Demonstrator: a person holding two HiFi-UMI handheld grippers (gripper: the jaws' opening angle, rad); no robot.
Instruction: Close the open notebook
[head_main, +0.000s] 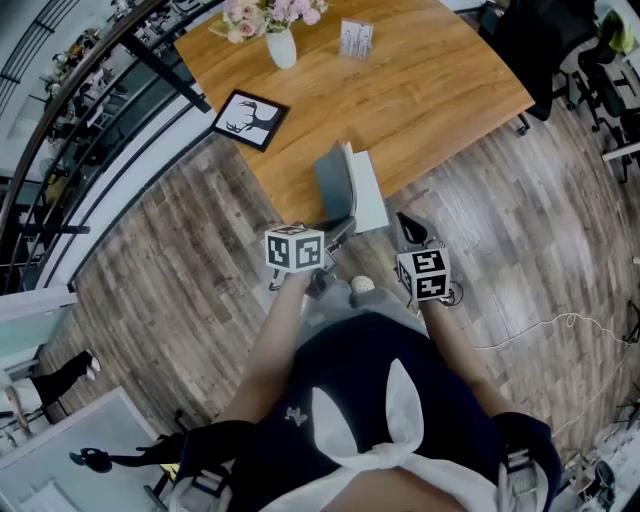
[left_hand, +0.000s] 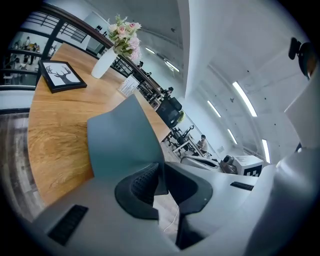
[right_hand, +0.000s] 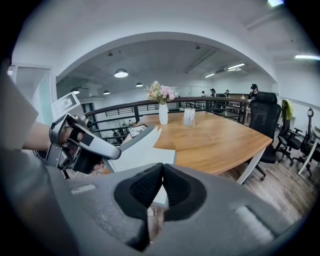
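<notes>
The notebook (head_main: 368, 190) lies at the near edge of the table (head_main: 440, 90), its long axis and spine running from that edge toward the vase (head_main: 282, 48). Its grey cover (left_hand: 120, 137) stands almost upright, pinched at its near edge by the left gripper (left_hand: 161, 181). The right gripper (right_hand: 161, 186), jaws together on nothing, hovers just off the table's edge. The cover looks light, thin and bendy, so it is probably best held near its free edge.

Left gripper (left_hand: 161, 174) and right gripper (right_hand: 162, 175), jaws together.
</notes>
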